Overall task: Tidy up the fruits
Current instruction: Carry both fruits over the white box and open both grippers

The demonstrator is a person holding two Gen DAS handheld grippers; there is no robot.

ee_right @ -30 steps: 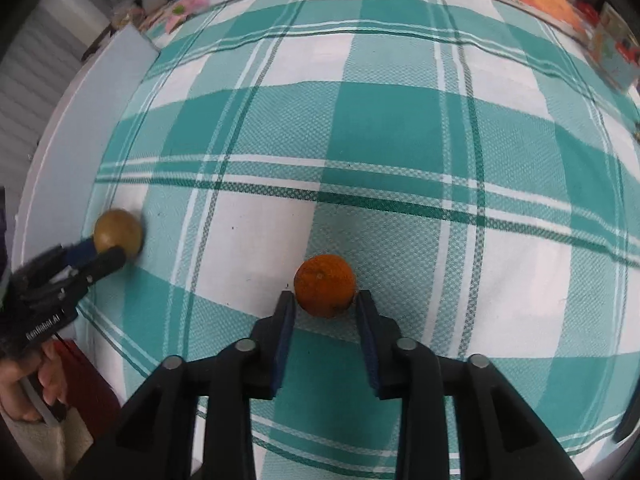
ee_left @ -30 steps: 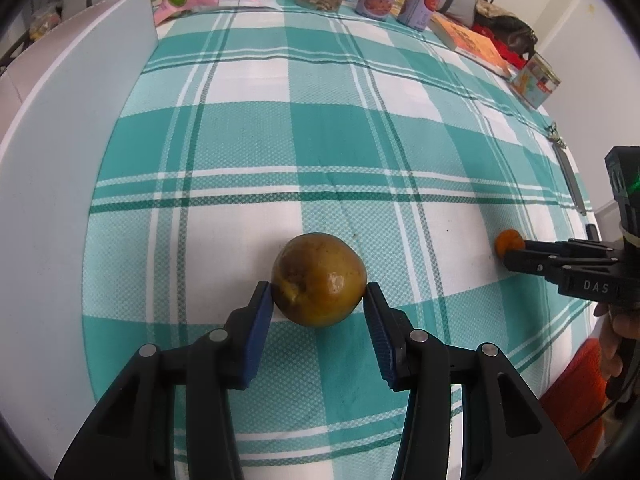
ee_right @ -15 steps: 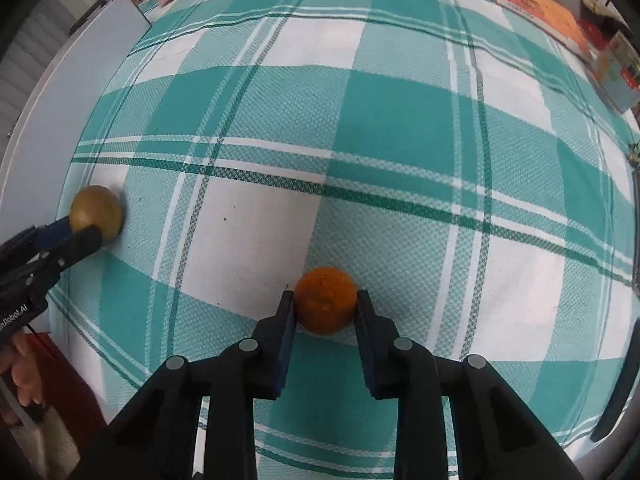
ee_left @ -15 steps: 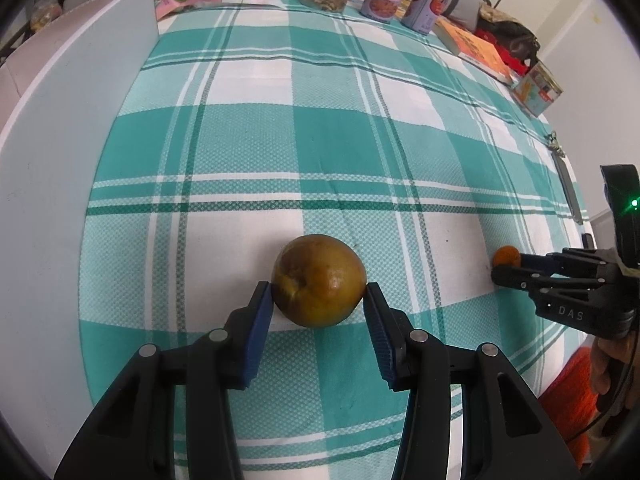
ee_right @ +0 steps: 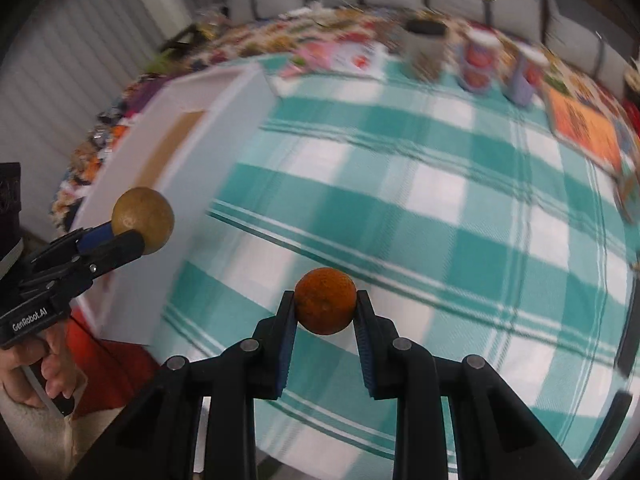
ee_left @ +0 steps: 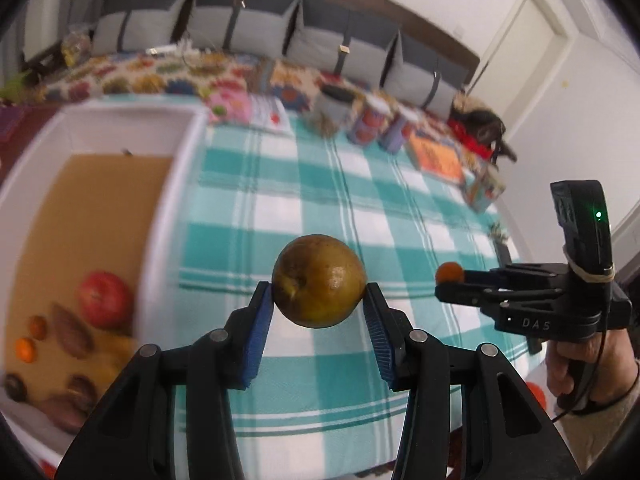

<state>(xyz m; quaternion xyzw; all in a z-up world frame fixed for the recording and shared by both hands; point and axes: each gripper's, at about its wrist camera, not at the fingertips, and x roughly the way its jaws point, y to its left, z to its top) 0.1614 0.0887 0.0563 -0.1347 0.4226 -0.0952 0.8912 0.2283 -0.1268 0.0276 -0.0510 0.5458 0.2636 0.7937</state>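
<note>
Left claw (ee_left: pixel 319 310), ribbed blue pads clamped on round, smooth brown-green pear (ee_left: pixel 319 280), raised above teal-and-white checked woven cloth on worktop (ee_left: pixel 360 208); right claw (ee_right: pixel 325 316) closed tight on small, dimpled round orange (ee_right: pixel 325 300), likewise aloft; white-walled box with tan cardboard floor (ee_left: pixel 160 216) alongside, glossy red apple (ee_left: pixel 105 299) inside.

Each camera sits just behind its own two fingers and looks forward and steeply down over the checked tablecloth (ee_left: pixel 280 216) toward the far sofa cushions (ee_left: pixel 248 20). The left wrist view takes in the white tray (ee_left: pixel 168 208) at left and the right gripper (ee_left: pixel 448 280) at right; the right wrist view shares cloth, tray and far jars (ee_right: pixel 478 60), with the left gripper (ee_right: pixel 132 236) at its left.
</note>
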